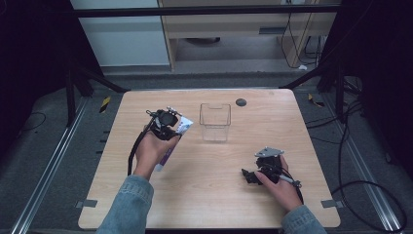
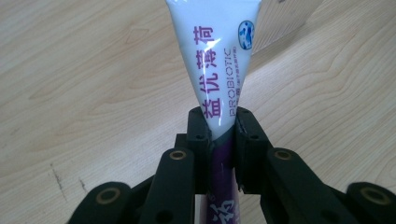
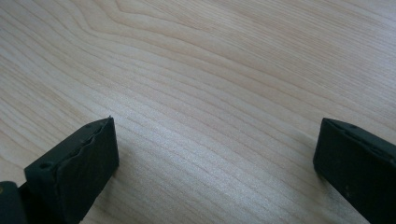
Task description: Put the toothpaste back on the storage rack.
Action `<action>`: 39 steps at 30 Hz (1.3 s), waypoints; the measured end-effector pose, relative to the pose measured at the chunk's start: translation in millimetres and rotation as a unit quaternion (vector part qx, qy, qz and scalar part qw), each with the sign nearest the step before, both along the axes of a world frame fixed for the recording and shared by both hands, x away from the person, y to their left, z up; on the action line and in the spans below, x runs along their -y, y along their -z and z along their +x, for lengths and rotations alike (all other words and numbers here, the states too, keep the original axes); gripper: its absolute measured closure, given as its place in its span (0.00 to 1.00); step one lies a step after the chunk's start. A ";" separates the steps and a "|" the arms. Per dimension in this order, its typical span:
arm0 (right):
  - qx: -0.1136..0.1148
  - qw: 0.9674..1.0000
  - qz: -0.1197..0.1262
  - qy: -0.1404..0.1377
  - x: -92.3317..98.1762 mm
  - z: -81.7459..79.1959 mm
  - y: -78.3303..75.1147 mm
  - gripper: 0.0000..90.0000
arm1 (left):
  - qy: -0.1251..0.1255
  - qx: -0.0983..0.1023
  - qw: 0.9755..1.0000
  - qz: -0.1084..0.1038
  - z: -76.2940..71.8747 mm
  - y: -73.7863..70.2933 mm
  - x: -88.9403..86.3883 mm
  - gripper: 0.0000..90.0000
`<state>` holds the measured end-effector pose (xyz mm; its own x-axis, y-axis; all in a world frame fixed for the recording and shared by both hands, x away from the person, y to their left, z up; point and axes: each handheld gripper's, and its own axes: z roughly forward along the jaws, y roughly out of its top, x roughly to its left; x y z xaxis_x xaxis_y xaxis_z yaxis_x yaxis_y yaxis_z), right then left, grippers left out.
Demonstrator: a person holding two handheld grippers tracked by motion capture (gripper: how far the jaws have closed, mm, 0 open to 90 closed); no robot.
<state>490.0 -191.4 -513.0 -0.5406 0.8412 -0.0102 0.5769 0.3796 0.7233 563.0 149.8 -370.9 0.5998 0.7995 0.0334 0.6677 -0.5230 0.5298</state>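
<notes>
A white and purple toothpaste tube (image 1: 183,126) is held above the left half of the wooden table (image 1: 214,195). My left gripper (image 1: 168,131) is shut on it. In the left gripper view the two black jaws pinch the tube (image 2: 215,56) where the white part meets the purple, and the flat white end points away from my left gripper (image 2: 223,126). My right gripper (image 1: 251,175) rests low at the table's right front. In the right gripper view, its jaws (image 3: 217,144) stand wide apart over bare wood, with nothing between them.
A clear plastic box (image 1: 215,122), open at the top, stands upright near the middle back of the table. A small dark round disc (image 1: 240,102) sits behind it by the far edge. Metal rails and cables lie on the floor at both sides.
</notes>
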 end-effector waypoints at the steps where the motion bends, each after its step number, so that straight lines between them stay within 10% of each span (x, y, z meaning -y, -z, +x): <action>1: 0.000 1.000 0.000 0.000 -0.1 0.0 0.0 0.00 | 0.000 0.003 1.000 -0.002 1.0 -3.5 1.1 0.87; 18: 0.001 1.000 0.000 0.001 -0.3 0.1 0.0 0.00 | 0.014 0.046 0.998 -0.027 5.8 -50.3 39.8 0.87; 39: -0.001 1.000 0.002 0.001 -0.4 -0.1 -0.3 0.00 | 0.021 0.077 0.996 -0.046 10.1 -69.6 71.4 0.87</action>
